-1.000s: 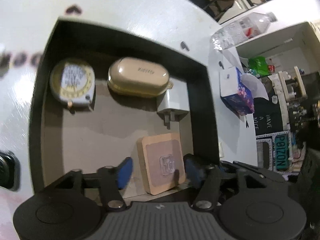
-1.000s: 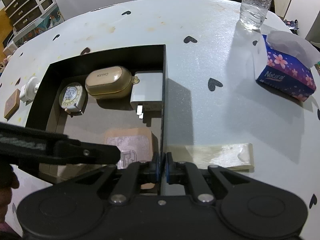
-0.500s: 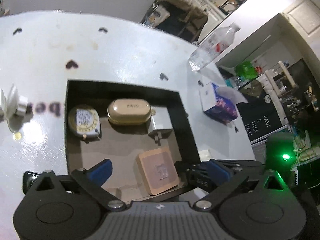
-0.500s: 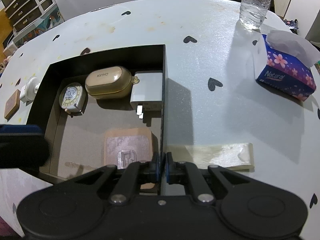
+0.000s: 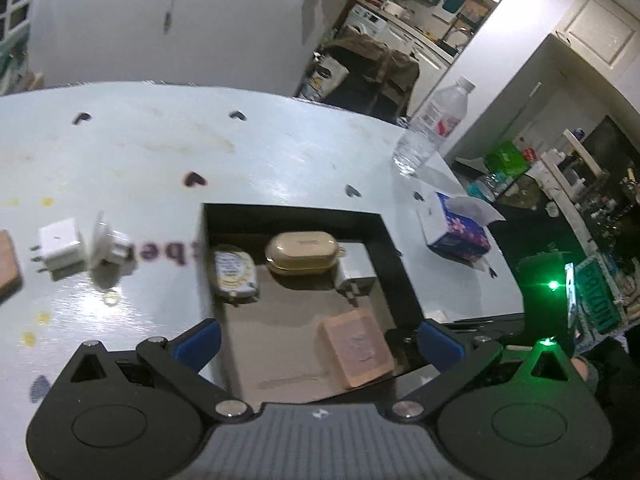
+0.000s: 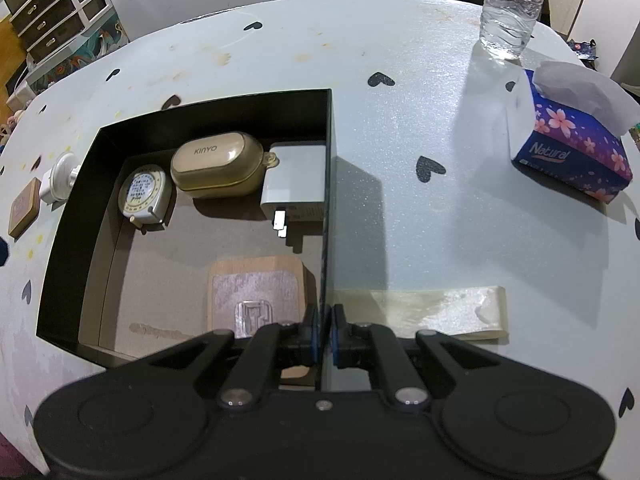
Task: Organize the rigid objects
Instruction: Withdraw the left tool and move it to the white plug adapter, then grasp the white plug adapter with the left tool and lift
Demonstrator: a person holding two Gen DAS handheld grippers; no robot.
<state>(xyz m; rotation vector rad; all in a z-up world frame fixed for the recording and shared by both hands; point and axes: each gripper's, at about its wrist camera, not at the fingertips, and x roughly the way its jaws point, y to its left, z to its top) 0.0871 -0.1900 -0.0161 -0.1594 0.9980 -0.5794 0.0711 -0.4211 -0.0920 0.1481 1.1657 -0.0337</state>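
Through my left wrist camera, my left gripper [image 5: 320,336] hangs above the near edge of the black box [image 5: 394,248] with its jaws spread wide and nothing between them. Inside lie the tape measure [image 5: 234,274], the gold earbud case [image 5: 302,256], the white charger [image 5: 354,278] and the wooden hook plate [image 5: 358,350]; another white charger [image 5: 60,248] sits outside on the table [image 5: 140,152]. Through my right wrist camera, my right gripper [image 6: 324,334] is clamped on the box's right wall, beside the tissue box [image 6: 572,148] and water bottle [image 6: 510,4].
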